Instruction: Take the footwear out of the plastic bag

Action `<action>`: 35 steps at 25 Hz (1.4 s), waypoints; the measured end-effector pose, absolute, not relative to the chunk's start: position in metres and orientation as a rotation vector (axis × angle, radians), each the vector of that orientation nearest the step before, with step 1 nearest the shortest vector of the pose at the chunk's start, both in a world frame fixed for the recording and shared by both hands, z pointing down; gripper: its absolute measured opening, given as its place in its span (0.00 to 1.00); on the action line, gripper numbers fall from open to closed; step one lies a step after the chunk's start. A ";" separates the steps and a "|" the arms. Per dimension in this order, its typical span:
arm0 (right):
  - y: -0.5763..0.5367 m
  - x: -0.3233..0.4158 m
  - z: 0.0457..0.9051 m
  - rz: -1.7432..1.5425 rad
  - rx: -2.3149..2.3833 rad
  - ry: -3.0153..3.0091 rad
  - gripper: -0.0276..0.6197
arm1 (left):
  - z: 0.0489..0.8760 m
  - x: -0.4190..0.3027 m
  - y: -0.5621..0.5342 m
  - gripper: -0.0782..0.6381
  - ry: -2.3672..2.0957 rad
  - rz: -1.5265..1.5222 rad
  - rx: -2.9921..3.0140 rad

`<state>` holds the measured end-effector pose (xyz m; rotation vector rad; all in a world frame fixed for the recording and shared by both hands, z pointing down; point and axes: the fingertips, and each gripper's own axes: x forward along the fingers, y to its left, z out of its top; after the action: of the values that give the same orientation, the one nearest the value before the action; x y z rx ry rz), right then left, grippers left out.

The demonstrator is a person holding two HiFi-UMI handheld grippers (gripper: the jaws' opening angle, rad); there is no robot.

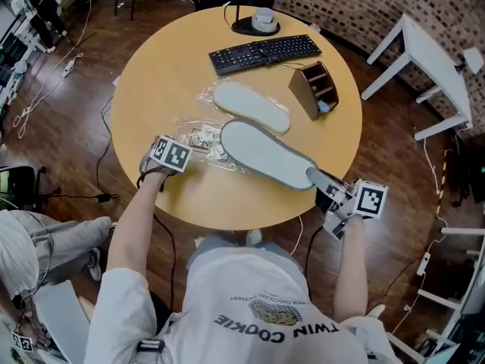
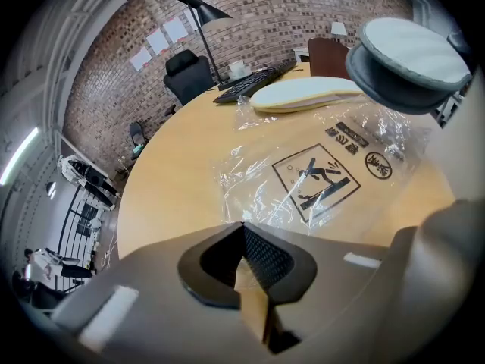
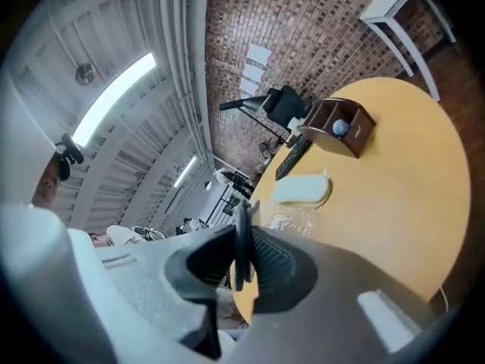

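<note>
left gripper (image 1: 161,174): jaws closed together, tips down on the table at the near left edge of the bag. creased film runs right up to the tips and looks pinched between them.
right gripper (image 1: 324,184): jaws narrow, clamped on one end of a slipper. in the right gripper view a thin dark rim (image 3: 241,241) stands edge-on between the pads.
held footwear: grey-rimmed pale flat slipper (image 1: 265,155), sole up, lifted off the table. its gripped end reaches past the near table edge and its far end hangs over the bag. in the left gripper view that rounded end (image 2: 409,51) floats above the film with no plastic over it.
plastic bag: clear crinkled plastic bag (image 1: 198,136), lying flat on the table between the two grippers. a black printed warning sign and round marks show on it (image 2: 318,173).
other footwear: second pale flat slipper (image 1: 251,106), flat on the table beyond the bag, just beside the held one. some film shows round its left end, and whether it is inside plastic cannot be told.
table: round light wooden table (image 1: 167,59).
far side: black computer keyboard (image 1: 265,51) and black round lamp base (image 1: 256,25) near the far edge.
right of the slippers: brown wooden desk organiser (image 1: 314,89), upright, apart from both slippers.
</note>
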<state>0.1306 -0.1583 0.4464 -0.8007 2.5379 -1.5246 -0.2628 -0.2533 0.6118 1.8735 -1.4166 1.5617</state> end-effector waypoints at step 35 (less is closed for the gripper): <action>-0.230 -0.016 0.525 -1.722 -0.571 2.606 0.15 | 0.602 -0.274 -0.242 0.11 -1.462 1.232 1.945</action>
<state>-0.0162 -0.2303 0.5248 -0.5713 2.6060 -1.7222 -0.2739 -0.2418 0.6023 1.9452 -1.4623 1.2325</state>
